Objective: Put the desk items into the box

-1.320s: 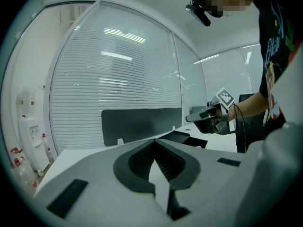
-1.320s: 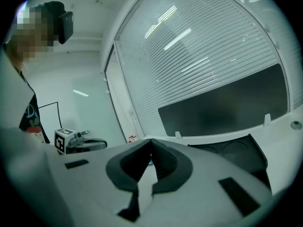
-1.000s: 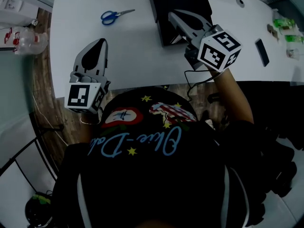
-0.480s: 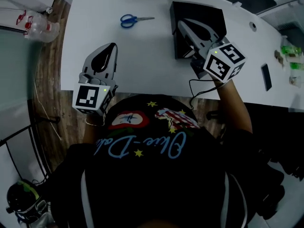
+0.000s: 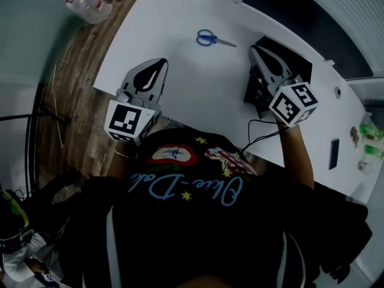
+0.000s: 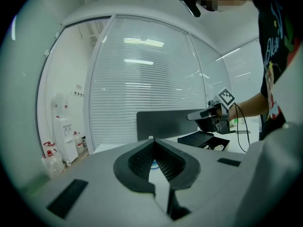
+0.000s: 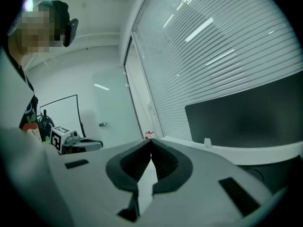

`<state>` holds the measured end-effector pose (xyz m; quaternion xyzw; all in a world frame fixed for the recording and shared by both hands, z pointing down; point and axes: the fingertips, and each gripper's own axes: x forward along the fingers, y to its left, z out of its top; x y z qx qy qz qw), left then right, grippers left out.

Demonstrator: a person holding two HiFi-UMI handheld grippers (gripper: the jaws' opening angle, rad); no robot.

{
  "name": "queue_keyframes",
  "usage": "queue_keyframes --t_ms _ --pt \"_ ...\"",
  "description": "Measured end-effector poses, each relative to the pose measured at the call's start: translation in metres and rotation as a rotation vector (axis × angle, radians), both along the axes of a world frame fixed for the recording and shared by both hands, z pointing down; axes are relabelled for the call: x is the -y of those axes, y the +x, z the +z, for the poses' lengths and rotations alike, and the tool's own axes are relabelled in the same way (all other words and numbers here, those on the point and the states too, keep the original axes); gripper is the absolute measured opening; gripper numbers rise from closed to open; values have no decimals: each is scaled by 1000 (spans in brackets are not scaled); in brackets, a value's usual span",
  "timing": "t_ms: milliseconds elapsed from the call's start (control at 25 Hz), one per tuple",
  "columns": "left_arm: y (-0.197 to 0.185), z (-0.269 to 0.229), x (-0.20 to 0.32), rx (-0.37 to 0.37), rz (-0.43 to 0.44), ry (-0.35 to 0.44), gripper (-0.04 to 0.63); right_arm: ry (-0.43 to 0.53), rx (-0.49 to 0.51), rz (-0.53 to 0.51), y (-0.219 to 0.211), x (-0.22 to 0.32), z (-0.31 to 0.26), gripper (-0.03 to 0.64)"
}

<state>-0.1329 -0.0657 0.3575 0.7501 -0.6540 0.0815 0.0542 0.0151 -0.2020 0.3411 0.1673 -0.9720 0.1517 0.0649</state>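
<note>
The scissors [image 5: 215,39] lay on the white table [image 5: 180,17], out beyond both grippers and between them, well short of the black box [image 5: 291,56] at the right. Their long axis ran across the table, with the blue handles toward the left gripper [image 5: 161,62] and the blades pointing toward the box. The right gripper [image 5: 255,49] hung over the box's near-left edge and looked nearer to the blade tips. The left gripper faced the handle end from farther off. Both grippers had their fingers pressed together with nothing between them.
</note>
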Motion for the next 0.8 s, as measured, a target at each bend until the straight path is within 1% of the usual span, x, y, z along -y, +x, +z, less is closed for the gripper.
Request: queue_keyframes --t_ms 240,480,640,800 --pt "-27 1 -26 -3 -119 -3 8 1 6 -53 -37 1 3 9" --pt "-51 2 -51 4 -208 -5 8 20 -50 -114 -65 -3 15 9" --pt "-63 5 -61 -6 -243 -3 8 61 -101 -172 -81 -7 20 11" --pt "-69 7 -60 -16 -258 3 8 66 -155 -194 -92 -2 33 11"
